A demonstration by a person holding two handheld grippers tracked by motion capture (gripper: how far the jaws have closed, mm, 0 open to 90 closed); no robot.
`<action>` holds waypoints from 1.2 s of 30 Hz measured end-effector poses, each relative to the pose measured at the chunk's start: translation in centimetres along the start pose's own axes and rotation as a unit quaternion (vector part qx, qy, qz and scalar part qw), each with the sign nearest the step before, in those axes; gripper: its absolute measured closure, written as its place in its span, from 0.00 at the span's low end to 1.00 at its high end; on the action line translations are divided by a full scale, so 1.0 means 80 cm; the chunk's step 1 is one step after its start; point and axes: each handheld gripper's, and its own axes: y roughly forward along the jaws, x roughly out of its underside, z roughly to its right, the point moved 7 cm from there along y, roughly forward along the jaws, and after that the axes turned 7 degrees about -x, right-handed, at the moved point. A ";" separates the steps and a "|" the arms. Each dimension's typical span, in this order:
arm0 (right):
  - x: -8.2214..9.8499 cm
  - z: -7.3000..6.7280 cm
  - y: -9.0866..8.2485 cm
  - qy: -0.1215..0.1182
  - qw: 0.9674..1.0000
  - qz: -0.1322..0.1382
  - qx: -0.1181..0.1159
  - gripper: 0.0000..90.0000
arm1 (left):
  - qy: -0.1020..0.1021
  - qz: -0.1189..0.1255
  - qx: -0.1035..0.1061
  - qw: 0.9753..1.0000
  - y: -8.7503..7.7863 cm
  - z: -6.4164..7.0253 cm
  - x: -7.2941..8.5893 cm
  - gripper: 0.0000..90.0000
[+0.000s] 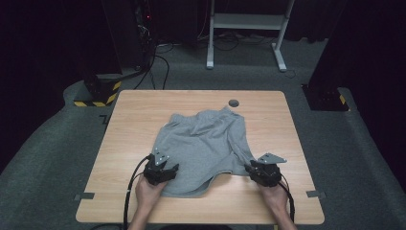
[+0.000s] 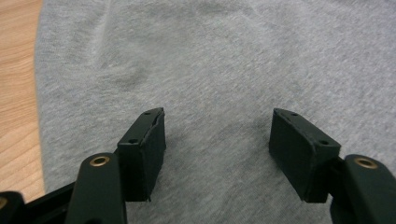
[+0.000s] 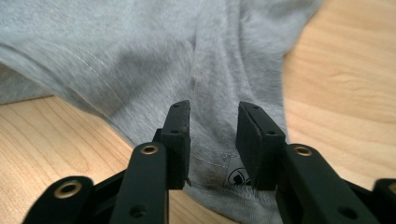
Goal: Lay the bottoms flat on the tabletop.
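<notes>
Wooden table (image 1: 124, 124), bare along its edges. Grey shorts (image 1: 203, 148) spread flat mid-table, waistband toward 12 o'clock, leg hems toward 6. Left gripper (image 1: 170, 171) over the hem at 7 o'clock of the shorts, jaws spread wide above flat cloth, pinching nothing (image 2: 217, 140). Right gripper (image 1: 249, 167) at 4 o'clock, on the corner of the other leg, jaws parted with the hem and a small label (image 3: 236, 176) between them, pads seemingly not pressing (image 3: 212, 140). Small dark disc (image 1: 233, 103) at 12 o'clock beyond the waistband.
</notes>
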 end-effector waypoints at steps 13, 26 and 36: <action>0.002 -0.003 0.001 -0.012 0.999 -0.024 -0.021 0.97 | -0.005 0.000 0.003 1.000 0.000 0.000 0.000 0.40; -0.004 0.001 -0.027 -0.015 1.000 -0.003 -0.010 0.97 | -0.003 0.000 0.003 1.000 0.000 0.000 0.000 0.40; 0.010 0.017 -0.041 0.001 1.000 -0.010 0.012 0.95 | -0.004 -0.001 0.003 1.000 0.000 0.000 0.000 0.41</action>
